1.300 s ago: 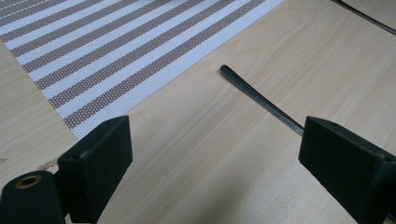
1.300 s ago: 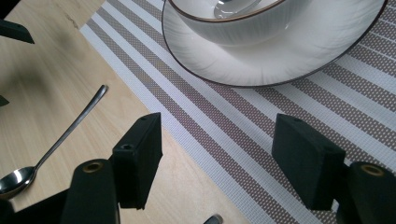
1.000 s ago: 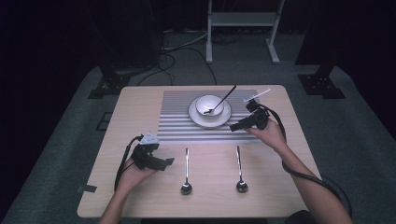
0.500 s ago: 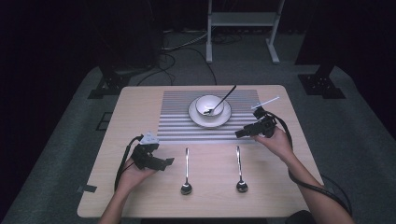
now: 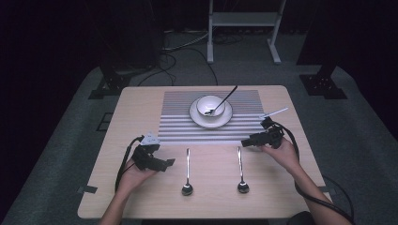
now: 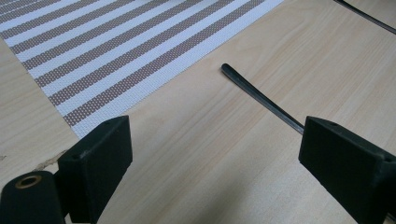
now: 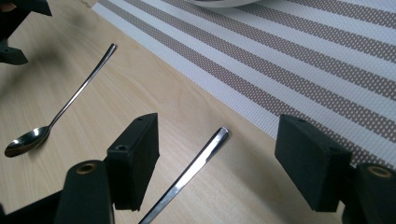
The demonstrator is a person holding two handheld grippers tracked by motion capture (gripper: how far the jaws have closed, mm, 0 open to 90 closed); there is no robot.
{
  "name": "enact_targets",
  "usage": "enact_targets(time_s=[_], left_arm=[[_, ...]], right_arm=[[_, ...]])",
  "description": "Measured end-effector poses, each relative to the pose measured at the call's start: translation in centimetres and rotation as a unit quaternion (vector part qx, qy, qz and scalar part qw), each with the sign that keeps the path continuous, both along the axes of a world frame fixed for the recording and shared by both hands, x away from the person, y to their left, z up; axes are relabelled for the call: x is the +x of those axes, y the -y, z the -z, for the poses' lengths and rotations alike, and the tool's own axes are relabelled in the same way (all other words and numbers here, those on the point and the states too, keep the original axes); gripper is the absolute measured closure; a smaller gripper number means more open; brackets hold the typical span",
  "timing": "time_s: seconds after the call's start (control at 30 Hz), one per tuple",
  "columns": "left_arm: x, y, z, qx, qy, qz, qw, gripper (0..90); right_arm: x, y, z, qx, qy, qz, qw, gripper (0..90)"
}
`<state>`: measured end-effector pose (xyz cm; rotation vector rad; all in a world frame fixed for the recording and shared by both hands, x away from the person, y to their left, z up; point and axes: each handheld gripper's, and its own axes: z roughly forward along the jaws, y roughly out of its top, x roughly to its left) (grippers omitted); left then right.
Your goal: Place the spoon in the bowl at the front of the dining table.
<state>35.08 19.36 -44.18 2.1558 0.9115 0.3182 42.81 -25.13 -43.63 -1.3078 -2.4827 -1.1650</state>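
Note:
Two metal spoons lie side by side on the wooden table, bowls toward me: the left spoon [image 5: 187, 171] [image 7: 60, 112] and the right spoon [image 5: 240, 168]. My right gripper [image 5: 245, 141] [image 7: 222, 158] is open just above the right spoon's handle tip [image 7: 198, 161], which lies between its jaws. My left gripper [image 5: 165, 162] [image 6: 219, 154] rests open on the table left of the left spoon. That spoon's handle [image 6: 261, 95] runs in front of its right jaw. Farther back, a white bowl [image 5: 207, 103] on a plate [image 5: 195, 117] holds a third spoon [image 5: 224, 99].
A striped placemat [image 5: 178, 122] [image 6: 93, 51] [image 7: 327, 70] covers the table's far middle under the plate. My left gripper [image 7: 14, 28] shows at the top left of the right gripper view. A strip of tape [image 5: 87, 190] sits at the front left edge.
My right gripper has moved from the mat's right side, near the bowl, toward me and down to the right spoon's handle tip. The left gripper has stayed put.

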Motion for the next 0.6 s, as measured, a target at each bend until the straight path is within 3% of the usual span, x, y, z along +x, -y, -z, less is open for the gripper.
enact_targets(time_s=[0.6], left_arm=[[0.0,0.0,0.0,-0.004,-0.004,0.000,1.0000,8.6]], right_arm=[[-2.6,1.2,0.7,0.010,0.009,0.009,0.9999,28.2]])
